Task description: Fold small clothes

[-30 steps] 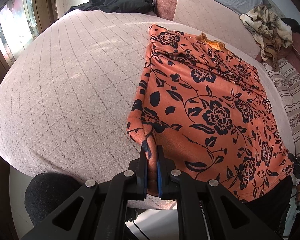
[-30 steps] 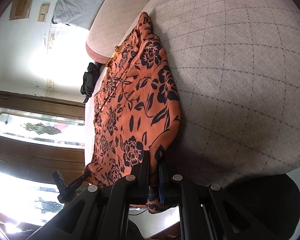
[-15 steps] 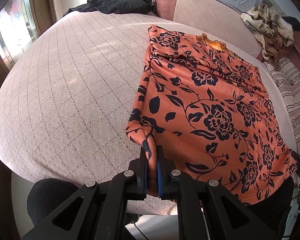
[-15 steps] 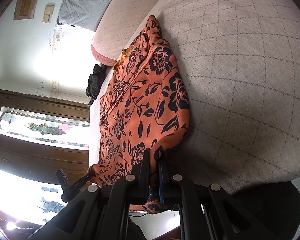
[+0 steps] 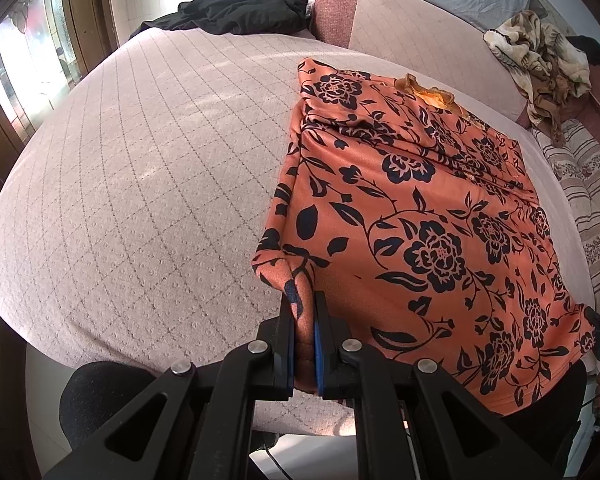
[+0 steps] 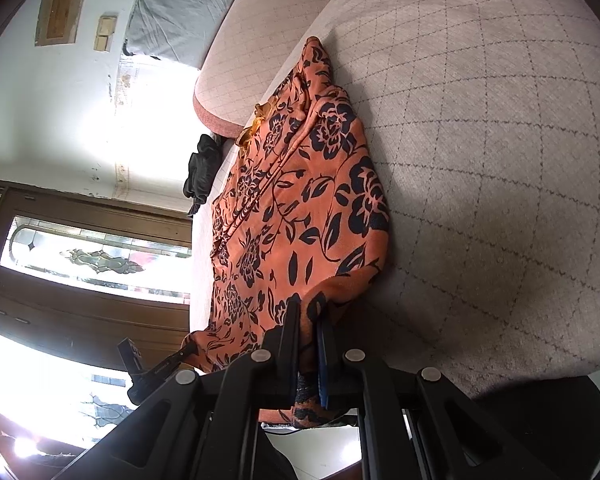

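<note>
An orange garment with a black flower print (image 5: 428, 216) lies spread on the pink quilted sofa seat (image 5: 140, 168). My left gripper (image 5: 303, 308) is shut on its near left hem corner, which is lifted off the seat. My right gripper (image 6: 309, 316) is shut on the other near hem corner of the orange garment (image 6: 300, 200), also raised. The far end with the collar rests flat near the sofa back. The right gripper tip shows at the right edge of the left wrist view (image 5: 598, 320).
A black garment (image 5: 236, 14) lies at the far left of the seat by the pink armrest (image 5: 336, 8). A beige patterned blanket (image 5: 540, 52) is heaped at the far right. A striped cushion (image 5: 580, 184) lies right. A wooden door with glass (image 6: 84, 256) stands behind.
Both grippers have moved forward with the hem, away from the seat's front edge. The garment's near part has lifted and slackened, with its corners bunching up.
</note>
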Available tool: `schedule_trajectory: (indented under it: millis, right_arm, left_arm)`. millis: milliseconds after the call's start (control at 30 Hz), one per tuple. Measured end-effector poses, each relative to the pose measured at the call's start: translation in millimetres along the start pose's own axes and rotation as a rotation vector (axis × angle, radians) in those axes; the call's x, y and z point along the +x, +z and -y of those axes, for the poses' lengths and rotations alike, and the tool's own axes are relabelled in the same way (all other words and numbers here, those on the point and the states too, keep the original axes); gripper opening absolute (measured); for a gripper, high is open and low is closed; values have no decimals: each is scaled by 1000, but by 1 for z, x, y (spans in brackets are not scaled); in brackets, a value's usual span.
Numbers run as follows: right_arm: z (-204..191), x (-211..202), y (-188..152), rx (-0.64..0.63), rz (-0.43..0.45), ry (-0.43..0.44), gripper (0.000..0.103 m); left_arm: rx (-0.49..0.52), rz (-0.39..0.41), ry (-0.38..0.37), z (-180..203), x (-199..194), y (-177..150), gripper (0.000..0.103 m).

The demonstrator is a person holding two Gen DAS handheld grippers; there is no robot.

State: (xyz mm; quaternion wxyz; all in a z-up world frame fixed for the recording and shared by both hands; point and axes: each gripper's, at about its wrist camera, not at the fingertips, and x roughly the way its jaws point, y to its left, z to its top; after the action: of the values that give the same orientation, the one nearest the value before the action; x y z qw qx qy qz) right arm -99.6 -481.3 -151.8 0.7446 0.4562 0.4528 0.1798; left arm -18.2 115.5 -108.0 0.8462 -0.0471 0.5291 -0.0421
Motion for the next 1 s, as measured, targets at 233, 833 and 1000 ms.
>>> schedule_trajectory:
  millis: [233,833,1000]
  right_arm:
    - [-10,-2,4,-20,6,19,7]
    - [-19,-2,14,-36,14,32,7]
    - [-19,-1,13,-36,17,40,7]
  left_arm:
    - [6,23,-2,2,-5,8,7]
    - [12,42,-8,4,-7,17,8]
    - [8,40,-7,3,-7,17,8]
